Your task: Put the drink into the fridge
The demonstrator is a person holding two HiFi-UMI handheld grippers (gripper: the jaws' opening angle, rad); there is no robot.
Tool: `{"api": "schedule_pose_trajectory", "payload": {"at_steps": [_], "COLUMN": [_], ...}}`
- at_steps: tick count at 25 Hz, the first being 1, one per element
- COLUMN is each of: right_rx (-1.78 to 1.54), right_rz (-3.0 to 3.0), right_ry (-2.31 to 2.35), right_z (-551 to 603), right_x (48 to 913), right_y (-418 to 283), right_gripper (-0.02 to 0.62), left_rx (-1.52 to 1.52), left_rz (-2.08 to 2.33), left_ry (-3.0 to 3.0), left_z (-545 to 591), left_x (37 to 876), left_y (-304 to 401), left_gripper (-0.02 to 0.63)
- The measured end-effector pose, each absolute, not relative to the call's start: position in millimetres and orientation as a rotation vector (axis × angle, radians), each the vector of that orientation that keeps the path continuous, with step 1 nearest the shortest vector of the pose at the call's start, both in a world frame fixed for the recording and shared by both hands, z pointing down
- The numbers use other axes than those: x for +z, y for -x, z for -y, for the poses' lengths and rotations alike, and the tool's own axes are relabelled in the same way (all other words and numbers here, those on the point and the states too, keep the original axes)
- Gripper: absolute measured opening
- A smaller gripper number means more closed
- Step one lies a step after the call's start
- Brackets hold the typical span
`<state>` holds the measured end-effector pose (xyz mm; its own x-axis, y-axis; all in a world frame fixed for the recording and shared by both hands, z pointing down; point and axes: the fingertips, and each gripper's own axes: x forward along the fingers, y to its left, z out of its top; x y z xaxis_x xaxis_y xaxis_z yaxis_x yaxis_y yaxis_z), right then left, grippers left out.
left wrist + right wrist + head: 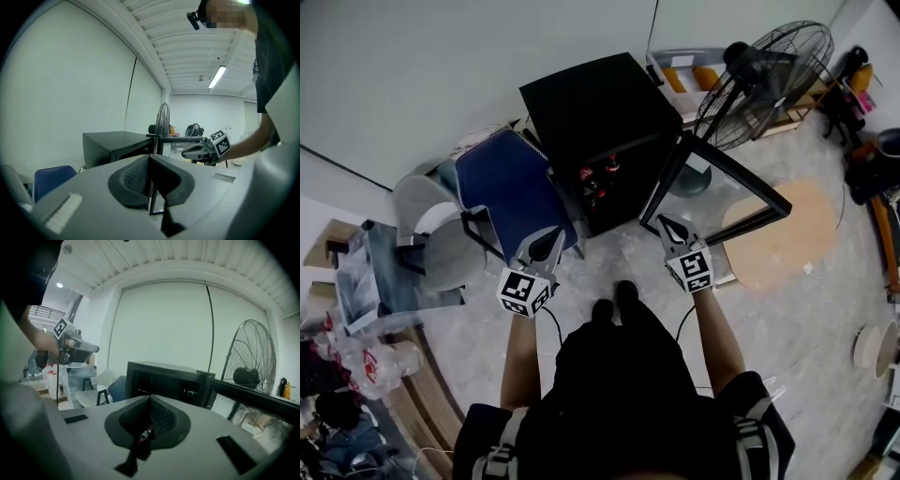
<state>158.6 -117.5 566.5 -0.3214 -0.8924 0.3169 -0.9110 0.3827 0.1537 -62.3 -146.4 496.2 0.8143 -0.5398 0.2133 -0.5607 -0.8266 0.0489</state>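
Before the open fridge (591,103), left gripper (553,234) and right gripper (666,222) reach forward (jaws closed together)

Black fridge (591,103), blue chair (511,183) (grey chair (412,202) too)

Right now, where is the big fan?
In the head view the fan stands at the upper right, just right of the black fridge and beyond its open door.

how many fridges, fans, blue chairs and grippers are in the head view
fridge: 1
fan: 1
blue chair: 1
hand-held gripper, left and right: 2
total: 5
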Motion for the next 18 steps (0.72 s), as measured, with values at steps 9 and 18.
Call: {"api": "schedule_pose_trajectory", "payload": {"at_steps": [9, 18], "right_rx": [0.042, 0.051], "right_rz": [2.184, 2.119], "right_ry": [-1.656, -1.678], "right_z": [86, 60], "right_x": [569, 581], "right_y": [-149, -129], "right_gripper": [0.002, 0.002], "left_rx": [0.283, 0.273], "left_rz": [0.781, 0.742], "left_ry": [-2.937, -2.964], "left_z": [137, 127], "left_x": [495, 492], "left_y": [67, 85], "left_gripper": [0.000, 0.000]}}
